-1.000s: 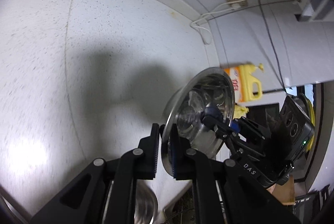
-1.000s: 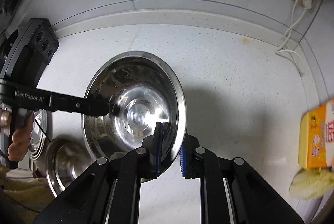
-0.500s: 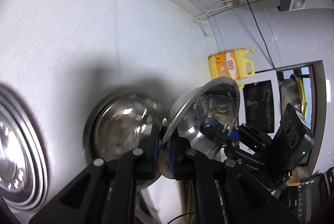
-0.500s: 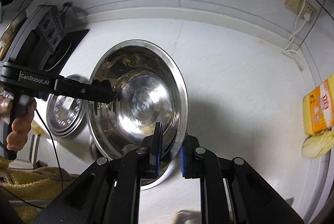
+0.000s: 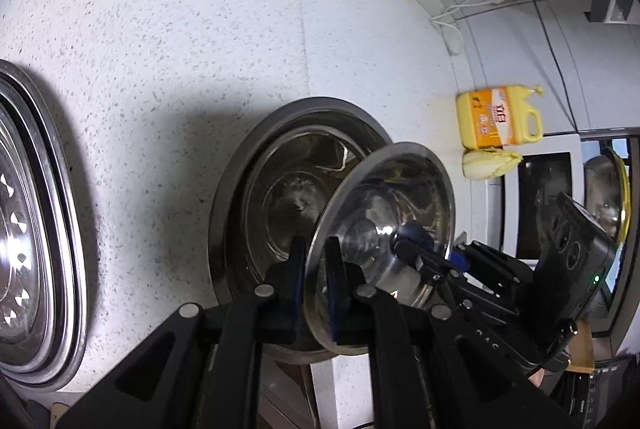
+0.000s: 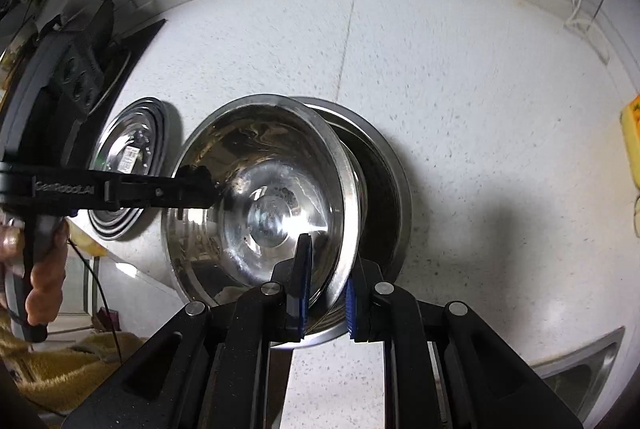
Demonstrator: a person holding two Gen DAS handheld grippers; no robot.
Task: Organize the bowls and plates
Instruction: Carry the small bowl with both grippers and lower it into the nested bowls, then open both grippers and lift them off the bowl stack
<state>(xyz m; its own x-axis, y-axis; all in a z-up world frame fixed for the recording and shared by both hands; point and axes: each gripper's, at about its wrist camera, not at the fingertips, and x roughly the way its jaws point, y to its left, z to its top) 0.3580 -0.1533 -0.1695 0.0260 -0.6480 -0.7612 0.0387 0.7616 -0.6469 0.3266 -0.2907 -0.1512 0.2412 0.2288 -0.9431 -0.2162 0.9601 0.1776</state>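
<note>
A steel bowl [image 5: 396,205] [image 6: 260,197] is held tilted in the air by both grippers, each shut on its rim. My left gripper [image 5: 314,269] pinches one side and also shows in the right wrist view [image 6: 196,185]. My right gripper [image 6: 326,281] pinches the opposite side and also shows in the left wrist view [image 5: 416,245]. Just behind and under it a second, larger steel bowl [image 5: 272,173] [image 6: 384,165] rests on the white counter. A stack of steel plates [image 5: 36,221] [image 6: 132,149] lies to the left.
A yellow detergent bottle [image 5: 496,117] and a pale cabbage [image 5: 490,163] stand by the wall at the right. A black stove [image 6: 100,41] is at the far left. A sink corner [image 6: 580,369] lies at the lower right. A yellow towel [image 6: 68,361] hangs below the counter edge.
Both grippers have carried the held bowl leftward and down over the counter. The larger bowl and the plate stack came into view, and the held bowl now hangs right over the larger bowl.
</note>
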